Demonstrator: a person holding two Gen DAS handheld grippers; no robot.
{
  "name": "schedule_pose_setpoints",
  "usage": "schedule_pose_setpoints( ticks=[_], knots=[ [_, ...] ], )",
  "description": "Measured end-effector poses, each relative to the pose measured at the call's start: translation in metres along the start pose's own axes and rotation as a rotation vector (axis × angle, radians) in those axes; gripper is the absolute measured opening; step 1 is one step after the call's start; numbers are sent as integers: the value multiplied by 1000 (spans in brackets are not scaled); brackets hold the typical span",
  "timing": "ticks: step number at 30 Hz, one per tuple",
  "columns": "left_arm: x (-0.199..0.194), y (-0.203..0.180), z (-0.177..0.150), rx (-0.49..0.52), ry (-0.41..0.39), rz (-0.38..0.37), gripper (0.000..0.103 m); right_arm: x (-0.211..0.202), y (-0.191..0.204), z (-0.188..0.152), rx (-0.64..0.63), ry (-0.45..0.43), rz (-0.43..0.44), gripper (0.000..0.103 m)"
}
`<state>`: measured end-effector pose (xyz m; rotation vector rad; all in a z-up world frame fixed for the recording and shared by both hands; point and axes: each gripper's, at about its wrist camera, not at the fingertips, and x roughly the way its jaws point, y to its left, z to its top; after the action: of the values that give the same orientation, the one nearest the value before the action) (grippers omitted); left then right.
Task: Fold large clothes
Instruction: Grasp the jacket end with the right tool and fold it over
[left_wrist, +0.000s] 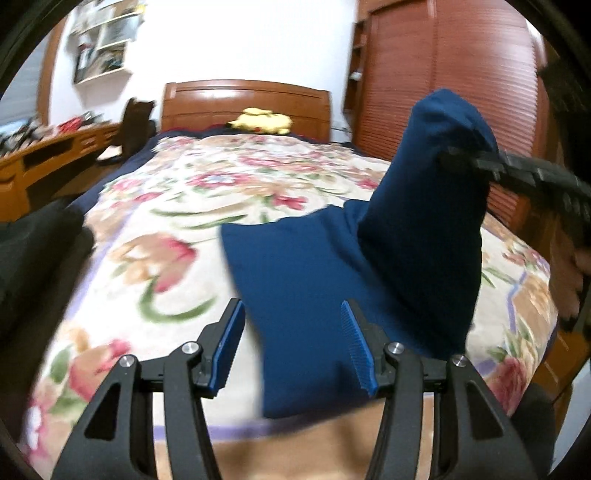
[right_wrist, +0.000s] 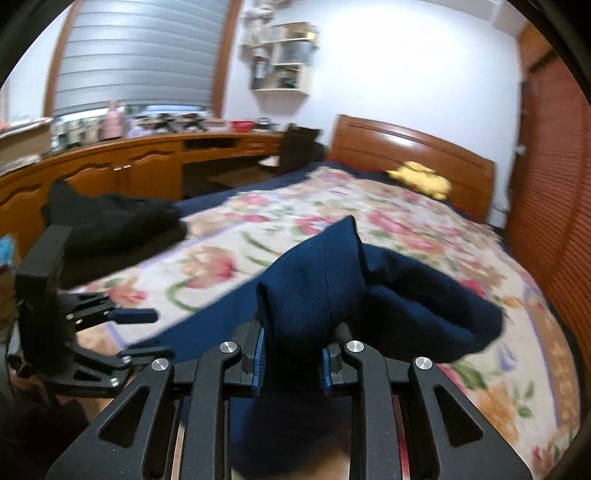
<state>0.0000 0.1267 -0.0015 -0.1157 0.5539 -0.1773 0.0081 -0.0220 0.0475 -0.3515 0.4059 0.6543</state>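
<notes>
A dark blue garment (left_wrist: 306, 295) lies on the floral bedspread (left_wrist: 177, 206), near the bed's front edge. My left gripper (left_wrist: 293, 345) is open just above the garment's near part, holding nothing. My right gripper (right_wrist: 291, 363) is shut on a bunched fold of the blue garment (right_wrist: 314, 280) and holds it up off the bed. In the left wrist view the right gripper (left_wrist: 458, 151) shows at the upper right with the lifted cloth hanging from it. In the right wrist view the left gripper (right_wrist: 147, 334) shows open at the lower left.
A pile of black clothes (right_wrist: 110, 218) lies at the bed's left side. A yellow plush toy (left_wrist: 262, 122) sits by the wooden headboard (left_wrist: 243, 99). A wooden desk (right_wrist: 147, 166) runs along the left wall. A slatted wooden wardrobe (left_wrist: 443, 74) stands on the right.
</notes>
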Motion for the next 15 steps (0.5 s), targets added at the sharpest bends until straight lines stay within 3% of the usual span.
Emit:
schedule_pose_setpoints(
  ticks=[5, 7, 11, 15],
  knots=[
    [-9, 32, -5, -62, -16, 45, 54, 41, 49, -1, -34, 72, 162, 22],
    [-10, 39, -7, -80, -21, 50, 54, 50, 60, -7, -51, 97, 170, 28],
    [-13, 40, -9, -92, -31, 46, 54, 57, 62, -16, -40, 152, 193, 67],
    [-15, 35, -8, -78, -46, 36, 54, 37, 50, -18, -13, 125, 193, 73]
  ],
)
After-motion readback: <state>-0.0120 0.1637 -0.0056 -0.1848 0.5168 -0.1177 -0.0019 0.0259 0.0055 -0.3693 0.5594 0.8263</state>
